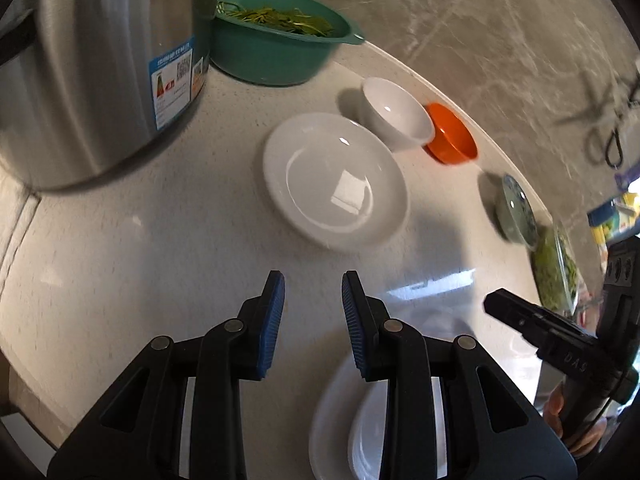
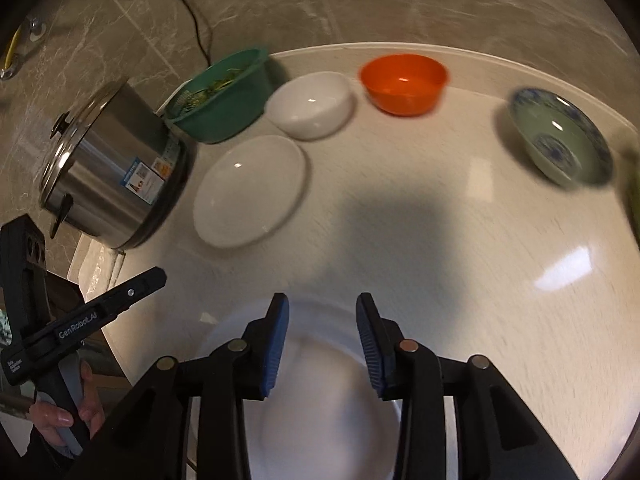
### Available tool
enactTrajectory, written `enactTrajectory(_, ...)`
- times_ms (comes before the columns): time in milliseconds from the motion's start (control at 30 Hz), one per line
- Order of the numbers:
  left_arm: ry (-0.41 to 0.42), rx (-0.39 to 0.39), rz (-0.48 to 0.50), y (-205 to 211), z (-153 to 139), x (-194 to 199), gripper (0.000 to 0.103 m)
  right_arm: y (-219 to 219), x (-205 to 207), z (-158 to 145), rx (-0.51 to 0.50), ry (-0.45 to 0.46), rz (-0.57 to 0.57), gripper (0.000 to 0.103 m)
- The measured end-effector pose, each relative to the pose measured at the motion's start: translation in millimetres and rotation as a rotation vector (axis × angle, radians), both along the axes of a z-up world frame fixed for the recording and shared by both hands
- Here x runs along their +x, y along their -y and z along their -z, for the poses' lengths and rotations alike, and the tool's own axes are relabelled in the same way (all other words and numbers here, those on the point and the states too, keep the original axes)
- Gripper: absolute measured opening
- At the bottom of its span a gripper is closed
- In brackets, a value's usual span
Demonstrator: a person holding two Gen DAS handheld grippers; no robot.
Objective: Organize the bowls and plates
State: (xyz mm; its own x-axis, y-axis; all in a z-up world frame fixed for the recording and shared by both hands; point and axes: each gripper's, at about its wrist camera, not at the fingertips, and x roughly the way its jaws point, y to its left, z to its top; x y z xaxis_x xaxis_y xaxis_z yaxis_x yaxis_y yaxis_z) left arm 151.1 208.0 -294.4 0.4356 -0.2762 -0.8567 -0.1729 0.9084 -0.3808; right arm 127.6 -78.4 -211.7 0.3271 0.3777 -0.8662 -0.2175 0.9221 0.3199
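Both tools (image 1: 313, 280) (image 2: 322, 302) parted, empty; white plate (image 1: 335, 179) beyond

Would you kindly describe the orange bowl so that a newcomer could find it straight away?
Start at the big steel pot and the green basin of leaves beside it. Along the back edge, past the white bowl, sits the orange bowl. It is the only brightly coloured, plain bowl; the one beyond it is blue-patterned.

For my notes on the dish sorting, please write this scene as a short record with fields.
surface: pale round table
plates: white plate mid-table; white plate near the edge under the right tongs
bowls: white bowl, orange bowl, blue-patterned bowl
other: steel pot, green colander
left tongs: open, empty
right tongs: open, empty
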Motion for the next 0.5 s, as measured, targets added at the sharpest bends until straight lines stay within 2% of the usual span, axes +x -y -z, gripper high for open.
enactTrajectory(233, -0.023, 0.044, -0.046, -17.3, 17.0, 59.5, 0.028, -38.2, 54.6, 11.3, -0.025, -0.028, -0.045, 0.045)
enactTrajectory(367, -0.042, 0.075, -0.058, -20.4, 31.9, 79.5, 0.028, -51.5, 84.1, 28.0, -0.03, -0.06, -0.047, 0.046)
enactTrajectory(500, -0.07, 0.055, -0.07, -24.3, 51.0, 100.9, 0.028, -60.9, 108.5, 44.0, -0.026, -0.088, -0.047, 0.046)
